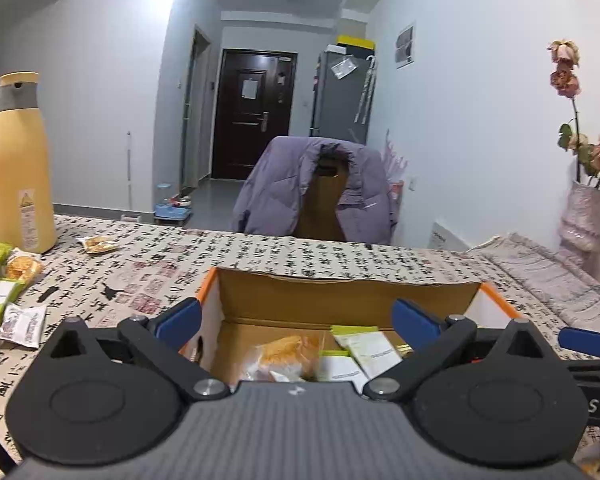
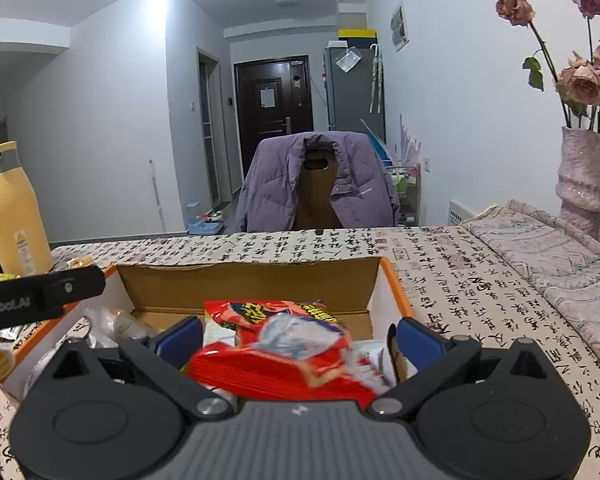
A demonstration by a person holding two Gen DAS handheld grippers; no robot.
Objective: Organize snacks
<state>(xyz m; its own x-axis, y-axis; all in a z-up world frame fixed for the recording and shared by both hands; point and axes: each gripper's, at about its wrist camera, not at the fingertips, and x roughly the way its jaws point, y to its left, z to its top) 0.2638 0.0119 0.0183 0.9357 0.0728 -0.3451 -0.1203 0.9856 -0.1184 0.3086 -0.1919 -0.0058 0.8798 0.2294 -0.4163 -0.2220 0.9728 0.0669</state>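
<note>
Red snack bag (image 2: 284, 344) poised over cardboard box (image 2: 252, 280) – right gripper (image 2: 298, 338) spread, bag judged released; left gripper (image 1: 296, 320) spread, empty. Next: loose pkts (image 1: 20, 324) to be fetched.
</note>
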